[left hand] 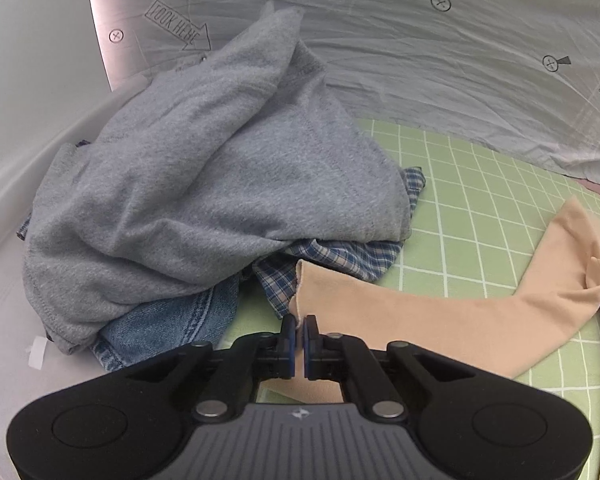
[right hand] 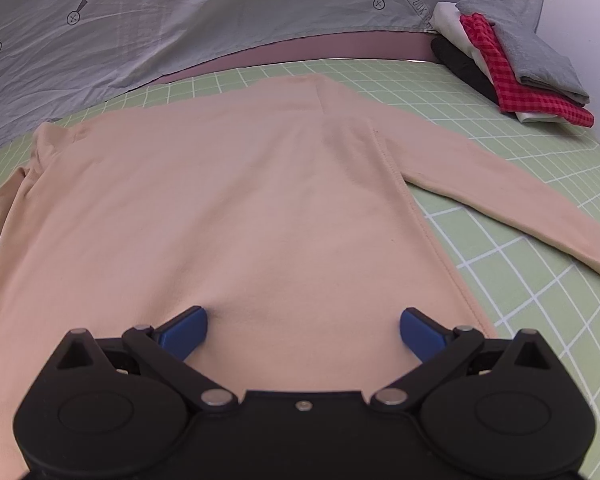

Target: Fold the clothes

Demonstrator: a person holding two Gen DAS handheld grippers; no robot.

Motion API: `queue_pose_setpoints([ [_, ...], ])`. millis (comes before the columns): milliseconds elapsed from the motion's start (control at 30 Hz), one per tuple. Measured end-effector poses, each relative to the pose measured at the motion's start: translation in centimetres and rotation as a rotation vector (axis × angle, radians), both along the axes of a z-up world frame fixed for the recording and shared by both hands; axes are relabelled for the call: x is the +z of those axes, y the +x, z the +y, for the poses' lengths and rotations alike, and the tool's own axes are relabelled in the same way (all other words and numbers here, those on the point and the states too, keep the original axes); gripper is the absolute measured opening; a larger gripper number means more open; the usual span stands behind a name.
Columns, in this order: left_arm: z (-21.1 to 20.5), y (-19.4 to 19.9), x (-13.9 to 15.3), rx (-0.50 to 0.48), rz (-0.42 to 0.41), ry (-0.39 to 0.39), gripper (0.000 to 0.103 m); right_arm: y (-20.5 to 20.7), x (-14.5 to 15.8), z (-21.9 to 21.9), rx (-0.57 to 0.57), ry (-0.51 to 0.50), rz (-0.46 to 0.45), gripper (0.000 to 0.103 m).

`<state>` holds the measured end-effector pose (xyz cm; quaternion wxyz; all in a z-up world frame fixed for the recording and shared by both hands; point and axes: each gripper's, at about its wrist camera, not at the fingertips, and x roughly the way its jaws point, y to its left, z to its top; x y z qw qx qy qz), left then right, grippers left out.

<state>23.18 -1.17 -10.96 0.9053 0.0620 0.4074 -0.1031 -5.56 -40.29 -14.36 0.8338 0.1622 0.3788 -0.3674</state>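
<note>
Where smooth peach shirt (right hand: 228, 200) lies, nubbly grey heap (left hand: 204, 184)

My left gripper (left hand: 299, 326) at cuff of peach long-sleeved top (right hand: 228, 200) flat on green grid mat (right hand: 540, 280); grey sweatshirt heap (left hand: 204, 184) left; folded stack (right hand: 516, 60) far right.

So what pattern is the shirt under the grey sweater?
Blue-and-white plaid shirt, clearest in the left wrist view.

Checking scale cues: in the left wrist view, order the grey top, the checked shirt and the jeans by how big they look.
1. Grey top, by far.
2 and 3. Checked shirt and jeans: mostly buried beneath it, showing similar patches, so unranked.
</note>
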Motion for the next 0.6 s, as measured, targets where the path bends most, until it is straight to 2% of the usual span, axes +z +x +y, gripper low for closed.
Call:
queue_pose_setpoints([
  [133,0.0,-4.1,2.1,-0.056,-0.114,0.063,0.004,-0.1,0.0,0.1,0.002,-0.007,-0.006,0.103],
  [233,0.0,-8.1,3.3,-0.140,-0.201,0.091,0.004,-0.2,-0.1,0.2,0.006,-0.016,-0.014,0.103],
  [300,-0.3,-10.4,3.5,-0.185,-0.238,0.136,0.004,-0.4,-0.2,0.3,0.014,-0.028,-0.025,0.103],
  [367,-0.6,-12.4,3.3,-0.219,-0.237,0.154,0.004,-0.7,-0.3,0.5,0.023,-0.046,-0.041,0.103],
  [600,-0.8,-18.1,1.4,-0.256,-0.153,0.149,0.005,-1.0,-0.4,0.2,0.069,-0.054,-0.054,0.103],
])
